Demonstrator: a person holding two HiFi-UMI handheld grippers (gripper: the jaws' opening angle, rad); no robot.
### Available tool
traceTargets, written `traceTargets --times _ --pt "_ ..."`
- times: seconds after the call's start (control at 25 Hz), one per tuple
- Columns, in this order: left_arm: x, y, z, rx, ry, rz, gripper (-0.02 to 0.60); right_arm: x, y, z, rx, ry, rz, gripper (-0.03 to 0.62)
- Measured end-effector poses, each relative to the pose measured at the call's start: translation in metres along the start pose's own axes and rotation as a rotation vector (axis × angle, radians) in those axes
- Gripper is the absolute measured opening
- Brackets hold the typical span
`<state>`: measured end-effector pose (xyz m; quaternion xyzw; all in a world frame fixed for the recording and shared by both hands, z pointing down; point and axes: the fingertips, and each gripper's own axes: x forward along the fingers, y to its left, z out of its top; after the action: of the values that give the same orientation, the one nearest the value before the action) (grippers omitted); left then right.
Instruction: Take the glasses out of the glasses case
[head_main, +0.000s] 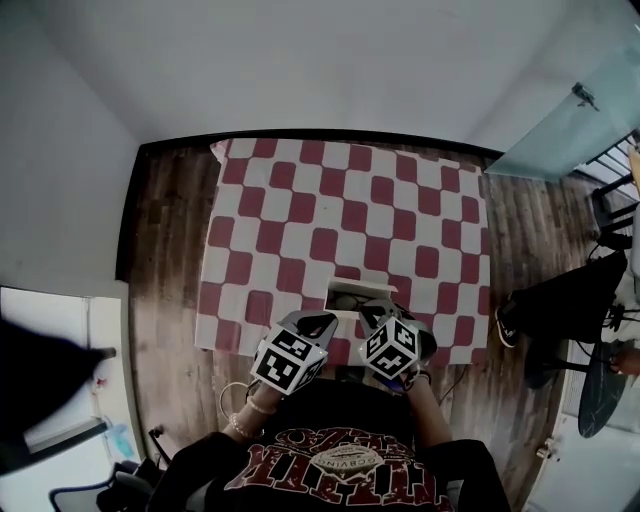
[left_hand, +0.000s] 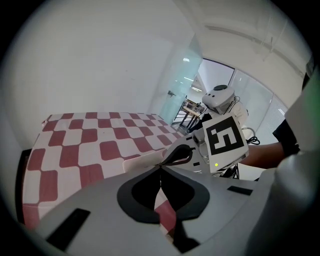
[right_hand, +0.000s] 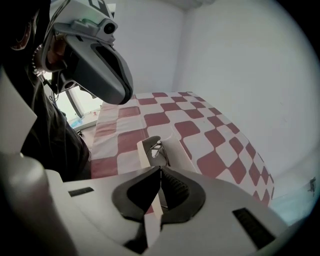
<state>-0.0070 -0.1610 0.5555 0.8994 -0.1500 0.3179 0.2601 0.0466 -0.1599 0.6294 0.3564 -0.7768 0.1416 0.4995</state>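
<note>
On the checkered table (head_main: 300, 200) (wood floor (head_main: 165, 250) around), left claw (left_hand: 161, 167) closed, right claw (right_hand: 160, 170) clamping the glasses case (right_hand: 177, 150).

Both units same build: left gripper (left_hand: 161, 166) and right gripper (right_hand: 160, 170) have pale grey shells, black jaw pads (left_hand: 137, 194) and small black slots. Each carries a marker cube (head_main: 290, 362) with black-and-white squares. Wearer: black T-shirt (head_main: 340, 420) with red-and-white print, beaded bracelet (head_main: 241, 425).

In the head view, at 6 o'clock, the left gripper (head_main: 318, 322) and right gripper (head_main: 378, 312) cover most of the case (head_main: 352, 291). Its glasses (right_hand: 156, 149), half behind the right jaws, are blurred.
</note>
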Motion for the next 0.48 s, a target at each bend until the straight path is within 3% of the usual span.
traceTargets --times 0.48 --pt "-0.010 0.015 -0.015 -0.086 -0.018 0.036 0.011 0.019 -0.004 -0.007 -0.219 0.141 -0.016 0.021"
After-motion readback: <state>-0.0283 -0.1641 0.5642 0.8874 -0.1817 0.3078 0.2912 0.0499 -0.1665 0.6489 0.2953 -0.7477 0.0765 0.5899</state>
